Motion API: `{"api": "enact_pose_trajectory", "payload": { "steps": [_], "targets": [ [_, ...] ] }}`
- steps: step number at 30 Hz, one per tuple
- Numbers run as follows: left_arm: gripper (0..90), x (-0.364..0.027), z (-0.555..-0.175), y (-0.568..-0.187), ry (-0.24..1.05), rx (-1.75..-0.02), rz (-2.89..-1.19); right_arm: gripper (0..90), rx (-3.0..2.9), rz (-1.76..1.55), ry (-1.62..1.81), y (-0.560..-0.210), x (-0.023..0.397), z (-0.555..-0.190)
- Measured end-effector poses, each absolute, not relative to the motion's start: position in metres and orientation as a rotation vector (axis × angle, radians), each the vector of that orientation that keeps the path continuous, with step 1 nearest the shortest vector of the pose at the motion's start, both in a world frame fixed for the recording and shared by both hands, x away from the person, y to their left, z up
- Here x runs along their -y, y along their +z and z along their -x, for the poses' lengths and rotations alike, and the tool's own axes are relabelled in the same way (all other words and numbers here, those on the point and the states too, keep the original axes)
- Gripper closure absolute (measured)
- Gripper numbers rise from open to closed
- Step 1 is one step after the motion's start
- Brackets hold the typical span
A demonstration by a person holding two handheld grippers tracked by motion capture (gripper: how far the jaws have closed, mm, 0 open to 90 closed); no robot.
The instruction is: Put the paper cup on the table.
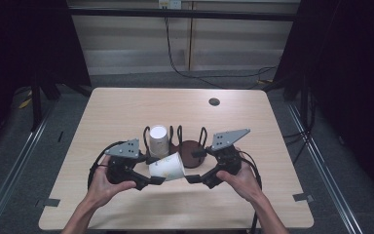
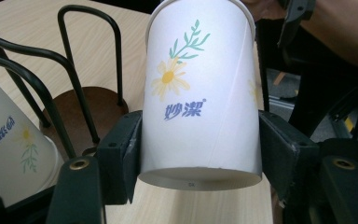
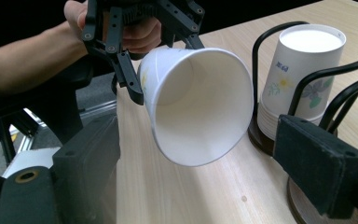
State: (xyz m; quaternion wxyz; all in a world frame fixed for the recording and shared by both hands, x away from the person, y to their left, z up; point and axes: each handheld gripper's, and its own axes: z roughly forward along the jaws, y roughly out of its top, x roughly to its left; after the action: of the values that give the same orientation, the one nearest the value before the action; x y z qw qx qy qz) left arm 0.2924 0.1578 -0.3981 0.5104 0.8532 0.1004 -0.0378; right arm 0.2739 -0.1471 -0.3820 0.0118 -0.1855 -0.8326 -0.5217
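A light wooden table [image 1: 126, 107] lay under both grippers. Beyond them stood a black wire cup rack [image 1: 192, 146] with upside-down paper cups [image 1: 158, 141]. The left gripper [image 1: 156, 170] clamped a flowered paper cup [image 1: 168, 167] sideways. Facing its mouth, the right gripper [image 1: 197, 165] gaped wide, holding nothing.

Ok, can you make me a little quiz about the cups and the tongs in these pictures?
1. True or false: the left tongs squeeze a paper cup near its base.
2. What is printed on that cup: A a star, B a daisy, C a fish?
3. Fill in: the other cups stand upside down in a black wire ____.

Key: 1 true. 2 B. 3 rack; its second brown base is bare. The right tongs are open.
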Motion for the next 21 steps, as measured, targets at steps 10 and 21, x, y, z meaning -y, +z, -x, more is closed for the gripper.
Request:
{"api": "enact_pose_trajectory", "payload": {
  "steps": [10, 21],
  "targets": [
    [36.3, -0.159, -0.287, -0.39, -0.084, -0.227, -2.009, 14.0, 2.541, 0.576, -1.737, -0.377, 0.147, -0.27],
    [36.3, -0.153, -0.281, -0.387, -0.087, -0.193, -2.02, 14.4, 2.517, 0.544, -1.739, -0.381, 0.14, -0.272]
  ]
}}
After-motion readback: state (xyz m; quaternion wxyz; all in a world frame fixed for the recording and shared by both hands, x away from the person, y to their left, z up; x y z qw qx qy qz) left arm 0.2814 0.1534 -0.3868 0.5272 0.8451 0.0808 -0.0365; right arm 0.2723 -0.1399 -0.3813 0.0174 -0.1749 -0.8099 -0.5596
